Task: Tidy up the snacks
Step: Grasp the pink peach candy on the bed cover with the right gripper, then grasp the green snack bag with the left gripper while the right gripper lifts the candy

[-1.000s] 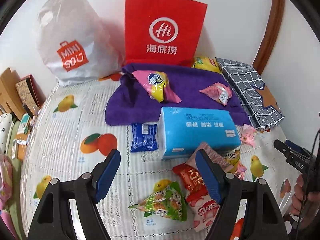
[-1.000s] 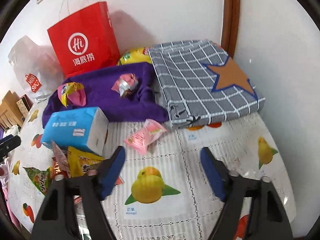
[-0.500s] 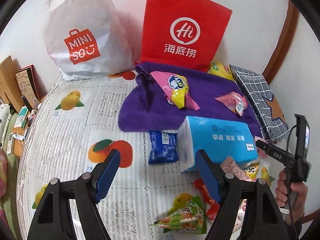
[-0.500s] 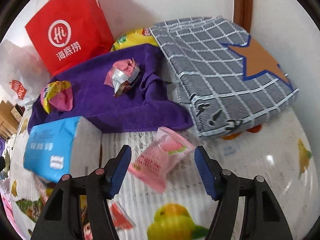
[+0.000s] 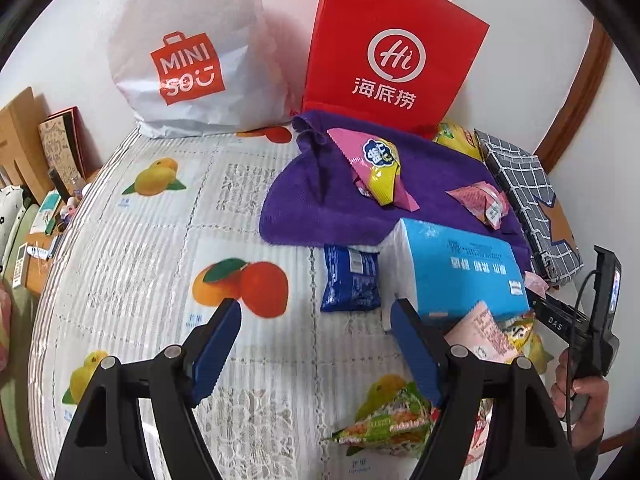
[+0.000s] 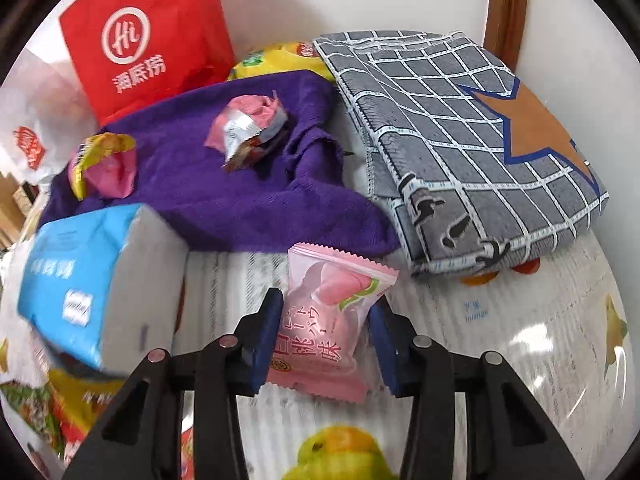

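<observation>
My right gripper [image 6: 324, 336] is low over the fruit-print tablecloth [image 6: 500, 340], its jaws closing on a pink peach snack packet [image 6: 328, 312], with both blue pads against the packet's sides. My left gripper [image 5: 316, 312] hangs open above the cloth, nothing between its fingers. Just beyond it lie a dark blue snack packet [image 5: 350, 280] and a blue tissue pack [image 5: 456, 268]. A pink-and-yellow snack [image 5: 378, 168] and a pink wrapper [image 5: 480, 200] rest on a purple towel [image 5: 320, 208]. A green triangular snack [image 5: 388, 420] lies near the left gripper's right finger.
A red paper bag [image 5: 392, 52] and a white plastic bag [image 5: 188, 60] stand against the back wall. A folded grey checked cloth [image 6: 460, 140] lies at the right, with a yellow bag [image 6: 280, 56] behind the towel. A person's hand [image 5: 580, 392] holds the right gripper.
The right gripper came down and forward over the pink peach packet and its jaws narrowed around it. The left gripper drifted left and closer to the bags, still open.
</observation>
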The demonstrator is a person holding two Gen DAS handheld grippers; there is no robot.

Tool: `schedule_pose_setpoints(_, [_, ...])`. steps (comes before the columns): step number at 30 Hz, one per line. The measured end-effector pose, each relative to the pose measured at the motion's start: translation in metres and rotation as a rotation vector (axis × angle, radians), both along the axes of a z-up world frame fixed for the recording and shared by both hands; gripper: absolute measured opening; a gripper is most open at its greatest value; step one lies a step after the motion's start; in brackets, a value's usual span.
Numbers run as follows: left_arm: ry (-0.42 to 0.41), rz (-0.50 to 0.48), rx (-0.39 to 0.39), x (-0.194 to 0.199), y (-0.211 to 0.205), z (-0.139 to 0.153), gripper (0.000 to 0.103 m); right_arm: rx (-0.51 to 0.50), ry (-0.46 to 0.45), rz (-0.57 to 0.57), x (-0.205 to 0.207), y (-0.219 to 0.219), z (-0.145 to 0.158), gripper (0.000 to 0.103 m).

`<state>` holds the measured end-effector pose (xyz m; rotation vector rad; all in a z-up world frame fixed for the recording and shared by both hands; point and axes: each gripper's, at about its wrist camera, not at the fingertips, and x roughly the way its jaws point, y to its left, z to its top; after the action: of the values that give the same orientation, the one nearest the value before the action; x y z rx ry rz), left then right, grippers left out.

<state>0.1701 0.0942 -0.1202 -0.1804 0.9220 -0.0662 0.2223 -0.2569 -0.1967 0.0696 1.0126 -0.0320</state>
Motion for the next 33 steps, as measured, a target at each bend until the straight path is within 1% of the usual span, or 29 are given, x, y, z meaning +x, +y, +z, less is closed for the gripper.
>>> schedule_pose_setpoints(3, [0.003, -0.030, -0.034, -0.007, -0.004, -0.001, 0.076, -0.007, -0.011, 0.024, -0.017, 0.003, 0.005, 0.043])
schedule_pose_setpoints(4, [0.004, -0.052, -0.054, -0.011, -0.007, -0.002, 0.076, -0.004, -0.012, 0.031, -0.022, 0.003, 0.006, 0.043])
schedule_pose_setpoints(6, [0.006, -0.088, -0.068, -0.017, -0.015, -0.002, 0.076, 0.000, -0.015, 0.037, -0.032, 0.003, 0.008, 0.043])
schedule_pose_setpoints(11, [0.027, -0.163, -0.030, -0.032, -0.038, -0.010, 0.076, 0.004, -0.020, 0.041, -0.057, 0.003, 0.013, 0.043])
schedule_pose_setpoints(18, [0.075, -0.205, -0.026, -0.045, -0.054, -0.033, 0.076, 0.008, -0.013, 0.045, -0.079, 0.002, 0.009, 0.043])
schedule_pose_setpoints(22, [0.106, -0.209, -0.004, -0.047, -0.063, -0.048, 0.076, 0.011, -0.007, 0.051, -0.090, 0.003, 0.006, 0.043])
schedule_pose_setpoints(26, [0.112, -0.199, 0.050, -0.046, -0.067, -0.055, 0.075, -0.002, -0.008, 0.058, -0.096, 0.004, 0.006, 0.043])
schedule_pose_setpoints(28, [0.111, -0.191, 0.032, -0.045, -0.063, -0.057, 0.075, -0.002, -0.009, 0.057, -0.097, 0.004, 0.007, 0.043])
schedule_pose_setpoints(31, [0.104, -0.193, 0.002, -0.043, -0.058, -0.059, 0.068, -0.004, -0.010, 0.058, -0.097, 0.004, 0.007, 0.043])
schedule_pose_setpoints(32, [0.095, -0.197, 0.000, -0.043, -0.057, -0.058, 0.063, -0.004, -0.009, 0.060, -0.096, 0.004, 0.007, 0.043])
schedule_pose_setpoints(33, [0.088, -0.201, -0.001, -0.044, -0.057, -0.058, 0.061, -0.004, -0.008, 0.061, -0.095, 0.005, 0.007, 0.043])
